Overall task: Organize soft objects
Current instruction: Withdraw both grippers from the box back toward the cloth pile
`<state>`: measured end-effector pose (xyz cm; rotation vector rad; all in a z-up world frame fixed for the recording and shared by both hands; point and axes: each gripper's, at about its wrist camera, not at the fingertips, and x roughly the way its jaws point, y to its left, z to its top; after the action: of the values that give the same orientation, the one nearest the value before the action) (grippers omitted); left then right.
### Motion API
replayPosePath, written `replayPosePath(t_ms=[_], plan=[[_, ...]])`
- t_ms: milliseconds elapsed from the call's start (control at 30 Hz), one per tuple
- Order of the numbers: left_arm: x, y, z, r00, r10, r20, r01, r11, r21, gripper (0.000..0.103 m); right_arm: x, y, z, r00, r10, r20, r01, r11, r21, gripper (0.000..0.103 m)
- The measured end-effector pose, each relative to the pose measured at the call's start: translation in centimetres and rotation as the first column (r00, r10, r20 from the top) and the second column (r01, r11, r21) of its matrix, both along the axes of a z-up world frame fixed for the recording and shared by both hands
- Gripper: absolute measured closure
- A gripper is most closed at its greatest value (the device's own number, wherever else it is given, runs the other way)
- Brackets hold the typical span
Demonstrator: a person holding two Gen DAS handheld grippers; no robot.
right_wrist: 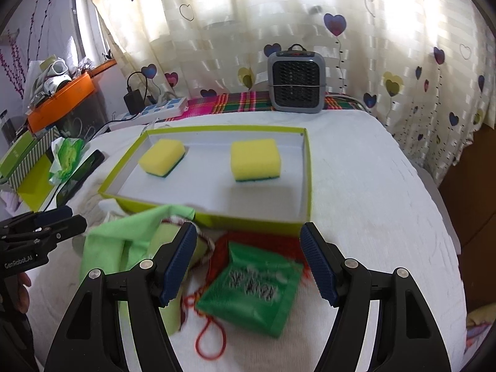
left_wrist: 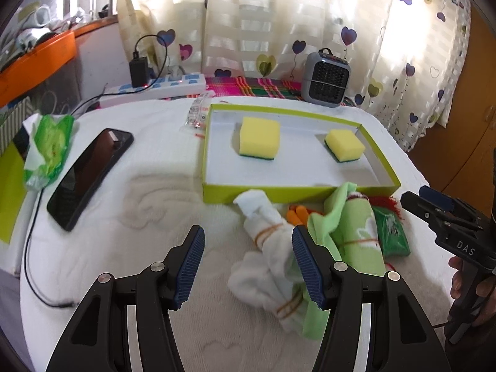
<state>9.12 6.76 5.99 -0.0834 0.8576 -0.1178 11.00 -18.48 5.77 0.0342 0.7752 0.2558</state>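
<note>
White bed cover (left_wrist: 124,279), green tray (left_wrist: 279,193) (shallow), phone (left_wrist: 90,176)

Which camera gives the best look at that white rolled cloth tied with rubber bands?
The left wrist view: the white rolled cloth lies whole between the fingers of the open left hand-held gripper. The right wrist view shows almost nothing of it.

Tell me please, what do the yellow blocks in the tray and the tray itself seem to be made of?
The two yellow blocks look like foam sponges: matte, porous yellow body with a thin dark green scouring layer underneath. The tray looks like cardboard, probably a box lid: thin straight walls, lime green outside, plain white inside.
</note>
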Motion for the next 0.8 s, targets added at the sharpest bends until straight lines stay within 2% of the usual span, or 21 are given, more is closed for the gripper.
replayPosePath(t_ms=[233,333,533,633,800], plan=[[-2.4,-0.1,-0.9,1.000,0.015,-0.006,-0.015,1.000,-0.011,0.045,-2.2,-0.7,-0.7,1.000,-0.011,-0.002,0.011,1.000,0.011,0.033],[-3.1,-0.3,-1.5,1.000,0.019,-0.012,-0.019,1.000,0.012,0.045,-3.0,-0.9,-1.3,1.000,-0.016,-0.007,0.016,1.000,-0.008,0.033],[-4.0,-0.3,-3.1,0.999,0.016,-0.051,-0.016,1.000,-0.005,0.045,-4.1,-1.6,-2.4,0.999,-0.021,-0.031,0.021,1.000,0.004,0.033],[-4.3,-0.5,-3.5,0.998,0.019,-0.054,-0.018,1.000,0.013,0.045,-4.6,-1.7,-3.1,0.999,-0.020,-0.043,0.020,1.000,-0.002,0.033],[-4.6,-0.3,-3.9,0.998,0.027,-0.058,-0.027,1.000,-0.002,0.044,-5.1,-1.9,-3.9,0.998,-0.018,-0.063,0.018,1.000,-0.006,0.033]])
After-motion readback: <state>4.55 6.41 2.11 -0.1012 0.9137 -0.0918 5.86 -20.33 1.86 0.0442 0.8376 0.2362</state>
